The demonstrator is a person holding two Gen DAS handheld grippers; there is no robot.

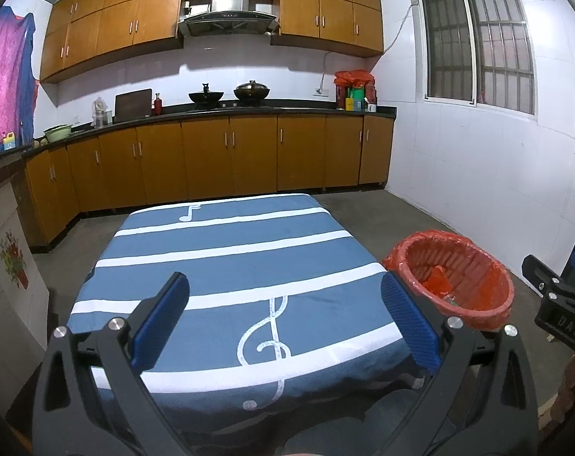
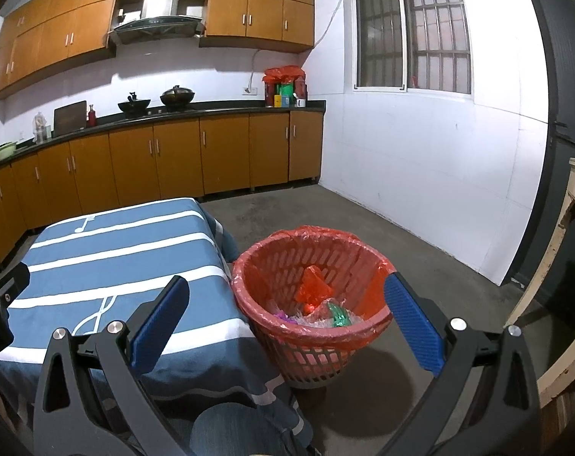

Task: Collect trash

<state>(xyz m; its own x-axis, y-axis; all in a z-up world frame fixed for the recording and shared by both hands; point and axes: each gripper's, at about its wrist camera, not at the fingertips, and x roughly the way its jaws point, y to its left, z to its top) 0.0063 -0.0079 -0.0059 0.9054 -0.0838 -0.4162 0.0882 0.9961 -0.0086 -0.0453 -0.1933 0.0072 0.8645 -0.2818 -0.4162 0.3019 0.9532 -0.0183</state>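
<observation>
A red slotted waste basket (image 2: 318,357) lined with a red plastic bag stands on the floor just right of the table. Inside it lie crumpled wrappers (image 2: 325,311) in red, green, purple and clear. The same basket (image 1: 474,262) shows at the right of the left wrist view. My left gripper (image 1: 283,315) hovers open above the near end of the table with nothing between its blue pads. My right gripper (image 2: 287,319) is open too, held above the table's corner and the basket's near rim, empty. Its black body (image 1: 557,304) shows in the left wrist view.
The table (image 1: 230,258) wears a blue cloth with white stripes and music notes; I see no loose item on it. Wooden cabinets and a dark counter (image 1: 211,114) with woks run along the far wall. A pale wooden frame (image 2: 569,266) stands right. Bare concrete floor (image 2: 420,247) surrounds the basket.
</observation>
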